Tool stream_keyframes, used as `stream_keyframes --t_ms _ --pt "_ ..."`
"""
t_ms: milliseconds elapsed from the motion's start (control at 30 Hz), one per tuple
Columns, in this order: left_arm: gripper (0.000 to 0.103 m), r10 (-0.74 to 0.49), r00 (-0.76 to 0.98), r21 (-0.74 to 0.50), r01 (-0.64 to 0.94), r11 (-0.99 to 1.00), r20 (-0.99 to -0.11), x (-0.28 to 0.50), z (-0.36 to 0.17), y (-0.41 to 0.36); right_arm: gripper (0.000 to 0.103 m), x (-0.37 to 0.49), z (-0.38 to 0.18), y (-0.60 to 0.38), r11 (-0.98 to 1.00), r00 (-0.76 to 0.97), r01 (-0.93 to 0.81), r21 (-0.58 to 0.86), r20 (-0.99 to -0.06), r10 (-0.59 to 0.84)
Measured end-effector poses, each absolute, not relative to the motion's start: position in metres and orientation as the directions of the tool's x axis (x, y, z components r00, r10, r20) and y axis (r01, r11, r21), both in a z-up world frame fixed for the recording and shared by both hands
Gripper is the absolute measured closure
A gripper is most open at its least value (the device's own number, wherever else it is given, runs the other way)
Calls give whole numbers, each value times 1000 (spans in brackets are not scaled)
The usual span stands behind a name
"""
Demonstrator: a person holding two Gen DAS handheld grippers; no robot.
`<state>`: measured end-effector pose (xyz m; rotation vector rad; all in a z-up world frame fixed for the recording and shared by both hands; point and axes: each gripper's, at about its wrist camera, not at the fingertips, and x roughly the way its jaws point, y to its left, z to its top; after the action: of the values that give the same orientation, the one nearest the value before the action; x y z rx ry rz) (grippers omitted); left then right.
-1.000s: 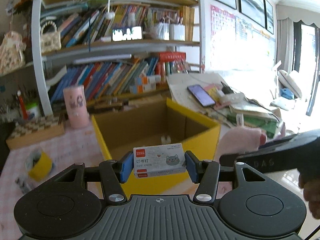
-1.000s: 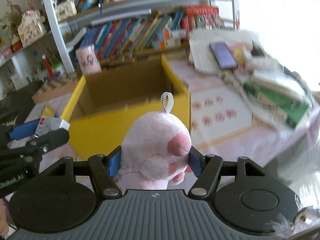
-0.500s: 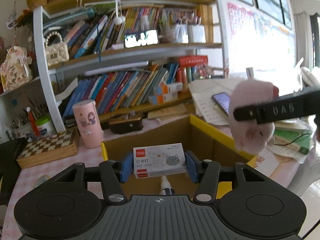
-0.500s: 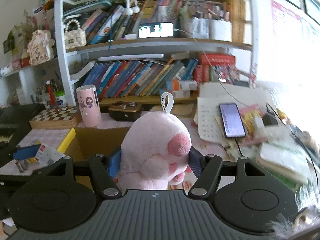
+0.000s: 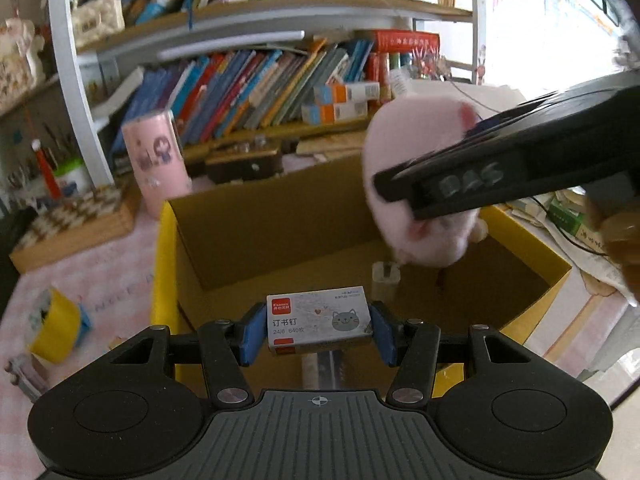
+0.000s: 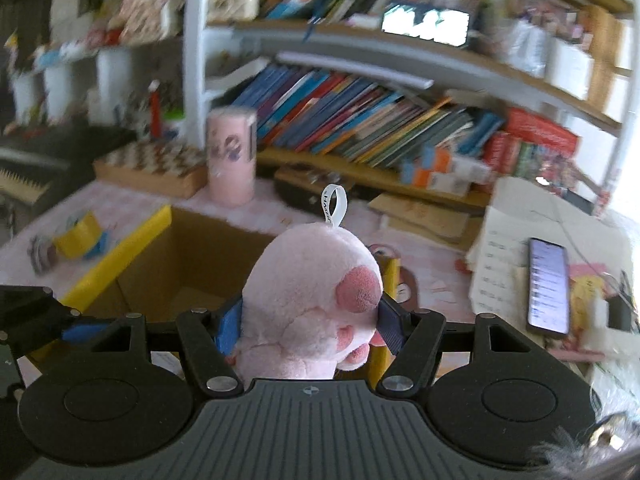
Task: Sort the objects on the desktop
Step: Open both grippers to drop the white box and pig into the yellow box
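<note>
My left gripper (image 5: 318,330) is shut on a small staple box (image 5: 320,320) with a cat drawing, held over the near side of the open yellow cardboard box (image 5: 168,248). A pink plush toy (image 6: 308,300) with a white loop tag is clamped in my right gripper (image 6: 310,322). In the left wrist view the plush toy (image 5: 416,184) hangs over the box's right half, with the right gripper's black finger across it. A small white bottle (image 5: 385,278) stands on the box floor. In the right wrist view the yellow box (image 6: 132,240) lies below and to the left.
A pink cylinder cup (image 5: 156,160), a chessboard box (image 5: 76,220) and a yellow tape roll (image 5: 56,324) sit left of the box. Bookshelves (image 5: 260,80) rise behind. A phone (image 6: 548,284) lies on stacked papers to the right. A person's hand (image 5: 624,240) shows at the right edge.
Both grippers have moved over the yellow box. The plush toy came leftward and lower, now above the box's inside. The staple box sits lower toward the box opening.
</note>
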<state>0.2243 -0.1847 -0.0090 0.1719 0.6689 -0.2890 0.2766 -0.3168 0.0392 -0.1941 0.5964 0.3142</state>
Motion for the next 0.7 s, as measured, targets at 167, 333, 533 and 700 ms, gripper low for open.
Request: stream_keyframes --t_ms 167,333,533,700 --pt "49 -217 723 15 300 954 -655 231 -12 -185 38 300 19 -303 894 700 -435 -110 -666 259" --pt "48 -224 708 -13 291 957 -669 232 -12 -183 38 313 1 -289 857 622 -502 -121 -738 260" --pt "47 -200 731 23 283 959 -652 228 -12 -186 33 316 -8 -282 839 585 -528 -130 -772 249" --pt "35 -191 770 64 288 955 -609 220 -5 -189 25 313 0 -288 853 608 -512 -102 -744 276"
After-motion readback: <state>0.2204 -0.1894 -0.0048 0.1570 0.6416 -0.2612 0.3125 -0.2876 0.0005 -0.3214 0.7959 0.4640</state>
